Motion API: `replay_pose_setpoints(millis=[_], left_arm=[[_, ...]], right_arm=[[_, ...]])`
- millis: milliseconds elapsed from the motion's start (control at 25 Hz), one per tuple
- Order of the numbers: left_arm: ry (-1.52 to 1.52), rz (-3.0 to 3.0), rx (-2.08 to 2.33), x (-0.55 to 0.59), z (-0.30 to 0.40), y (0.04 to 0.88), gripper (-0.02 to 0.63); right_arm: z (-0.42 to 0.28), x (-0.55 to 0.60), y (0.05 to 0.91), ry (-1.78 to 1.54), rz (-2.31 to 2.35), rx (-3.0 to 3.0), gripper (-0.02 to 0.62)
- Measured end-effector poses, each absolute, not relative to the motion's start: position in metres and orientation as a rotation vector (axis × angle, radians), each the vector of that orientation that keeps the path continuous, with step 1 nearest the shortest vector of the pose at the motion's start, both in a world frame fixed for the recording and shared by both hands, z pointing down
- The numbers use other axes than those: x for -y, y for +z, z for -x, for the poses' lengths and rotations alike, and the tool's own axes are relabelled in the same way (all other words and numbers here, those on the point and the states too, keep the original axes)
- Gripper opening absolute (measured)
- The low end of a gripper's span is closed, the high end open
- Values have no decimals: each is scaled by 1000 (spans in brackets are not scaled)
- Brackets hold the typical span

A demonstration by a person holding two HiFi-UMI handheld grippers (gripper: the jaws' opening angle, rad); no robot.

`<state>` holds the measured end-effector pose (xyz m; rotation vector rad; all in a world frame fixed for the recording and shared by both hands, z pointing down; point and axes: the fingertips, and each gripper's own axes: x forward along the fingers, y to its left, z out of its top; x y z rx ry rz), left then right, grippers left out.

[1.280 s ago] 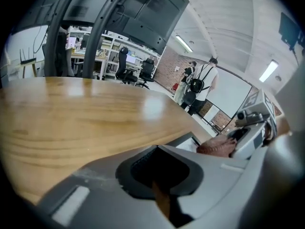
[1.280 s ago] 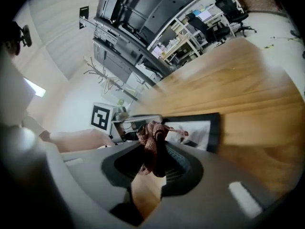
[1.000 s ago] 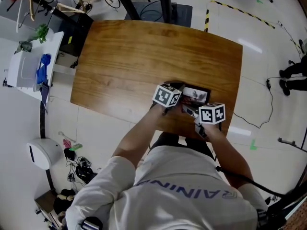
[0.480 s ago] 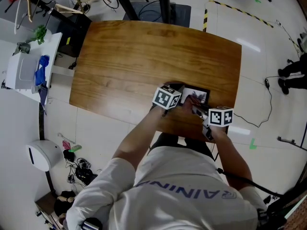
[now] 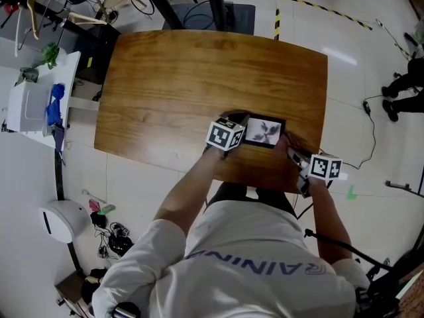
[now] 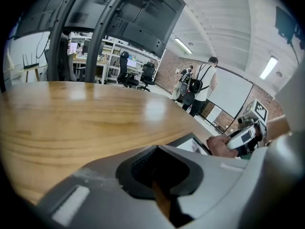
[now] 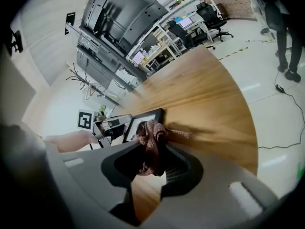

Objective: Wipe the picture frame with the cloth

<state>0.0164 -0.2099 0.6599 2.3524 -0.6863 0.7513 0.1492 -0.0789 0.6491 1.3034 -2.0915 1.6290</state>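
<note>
The black picture frame (image 5: 264, 132) lies flat on the wooden table (image 5: 185, 78) near its front edge, its picture uncovered. My left gripper (image 5: 241, 128) sits at the frame's left end, jaws shut on that edge; in the left gripper view the frame (image 6: 193, 145) runs out from behind the jaws. My right gripper (image 5: 292, 153) is just right of the frame, over the table's front right corner. It is shut on a reddish-brown patterned cloth (image 7: 150, 142), which hangs bunched between the jaws. The frame (image 7: 143, 123) lies beyond the cloth, apart from it.
A white cart (image 5: 33, 98) with a blue item stands left of the table. A white device (image 5: 56, 217) and cables lie on the floor. Chair legs and a mat are behind the table. A person (image 6: 202, 87) stands far off; feet (image 5: 404, 91) show at right.
My right gripper has carried the cloth off the frame, rightward and toward the table's front right corner. The picture is now uncovered. The left gripper has stayed at the frame's left end.
</note>
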Motion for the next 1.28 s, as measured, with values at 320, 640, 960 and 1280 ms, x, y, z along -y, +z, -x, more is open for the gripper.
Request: replay_pose_setpoints(millis=[320, 640, 960, 1280], left_arm=[[623, -2449, 742, 212, -17, 613, 5], [272, -2616, 944, 192, -3, 476, 5], [90, -2784, 1117, 188, 10, 379, 3], [58, -2804, 1196, 182, 15, 358, 4]], right_arm=[[-175, 99, 583, 1444, -1555, 2376, 110], [-239, 114, 448, 779, -1926, 2548, 110], [-247, 111, 374, 355, -1947, 2574, 107], [-252, 111, 360, 311, -1921, 2586, 107]])
